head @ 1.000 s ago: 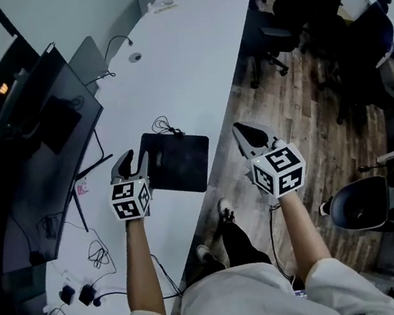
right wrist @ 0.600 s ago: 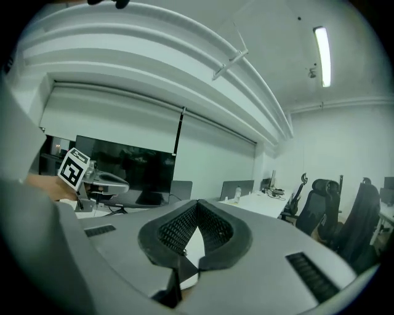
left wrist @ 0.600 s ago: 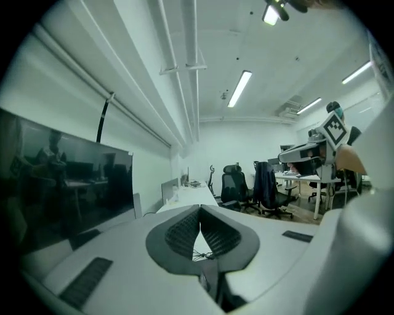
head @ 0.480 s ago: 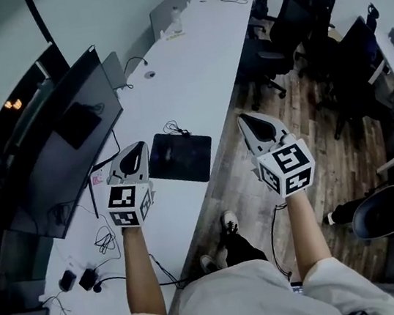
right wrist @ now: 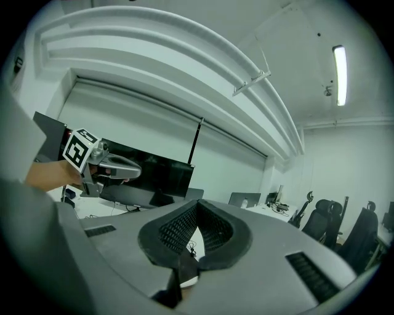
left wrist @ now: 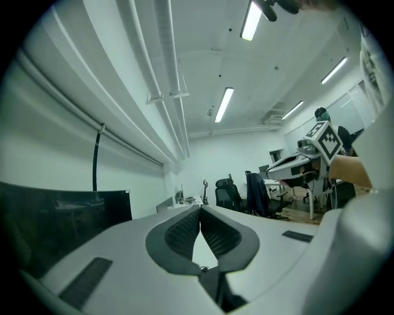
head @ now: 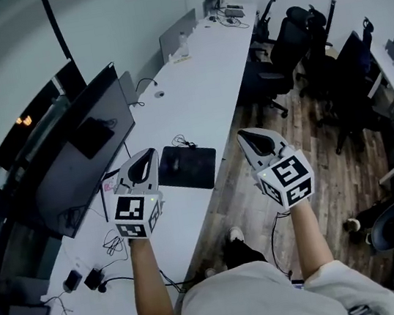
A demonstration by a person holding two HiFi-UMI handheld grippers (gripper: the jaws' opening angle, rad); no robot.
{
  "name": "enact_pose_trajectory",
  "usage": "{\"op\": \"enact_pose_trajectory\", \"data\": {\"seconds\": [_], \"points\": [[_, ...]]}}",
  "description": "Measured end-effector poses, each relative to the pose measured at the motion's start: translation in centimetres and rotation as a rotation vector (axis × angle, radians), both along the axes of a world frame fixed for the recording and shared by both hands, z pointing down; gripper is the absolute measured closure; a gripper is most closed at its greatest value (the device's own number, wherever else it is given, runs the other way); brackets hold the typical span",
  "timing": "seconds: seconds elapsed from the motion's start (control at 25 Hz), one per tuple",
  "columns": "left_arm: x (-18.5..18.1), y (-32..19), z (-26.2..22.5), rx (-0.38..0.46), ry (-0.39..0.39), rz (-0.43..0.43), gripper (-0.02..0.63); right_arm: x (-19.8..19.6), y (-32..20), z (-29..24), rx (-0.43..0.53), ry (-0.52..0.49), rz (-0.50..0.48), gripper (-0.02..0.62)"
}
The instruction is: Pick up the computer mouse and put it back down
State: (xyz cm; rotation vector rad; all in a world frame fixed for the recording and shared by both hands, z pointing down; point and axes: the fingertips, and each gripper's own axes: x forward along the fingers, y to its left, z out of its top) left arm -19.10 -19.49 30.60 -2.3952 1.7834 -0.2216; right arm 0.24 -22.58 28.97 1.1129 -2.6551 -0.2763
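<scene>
Computer mouse [head: 172, 166] on black pad [head: 200, 169]

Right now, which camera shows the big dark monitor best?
The head view: it shows nearly the whole monitor from above. The right gripper view shows only part of its screen, and the left gripper view only a dark strip at the left.

I count two grippers: left gripper [head: 150, 154], right gripper [head: 242, 135]. One black pad [head: 187, 168] lies between them. One big screen [head: 85, 152] stands beside the left gripper, and two laptops [head: 179, 39] sit ahead.
</scene>
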Motion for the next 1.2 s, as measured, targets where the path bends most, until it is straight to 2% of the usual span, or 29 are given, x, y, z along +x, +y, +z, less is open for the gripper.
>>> {"op": "enact_pose_trajectory", "data": {"seconds": [0.24,0.68,0.96,1.2], "points": [[0.7,2.2,-1.3,0.024,-0.033,0.006,0.587,0.3,1.3,-0.8,0.011,-0.005,0.027,0.583],[0.5,3.3,-3.0,0.071,-0.027,-0.002,0.586,-1.0,2.2,-2.0,0.043,0.011,0.008,0.583],[-0.7,2.8,-2.7,0.062,-0.009,-0.037,0.586,-1.4,1.5,-1.6,0.045,0.038,0.015,0.583],[-0.3,2.3,-2.2,0.059,-0.014,-0.024,0.586,-1.2,0.9,-1.0,0.039,0.044,0.02,0.583]]}}
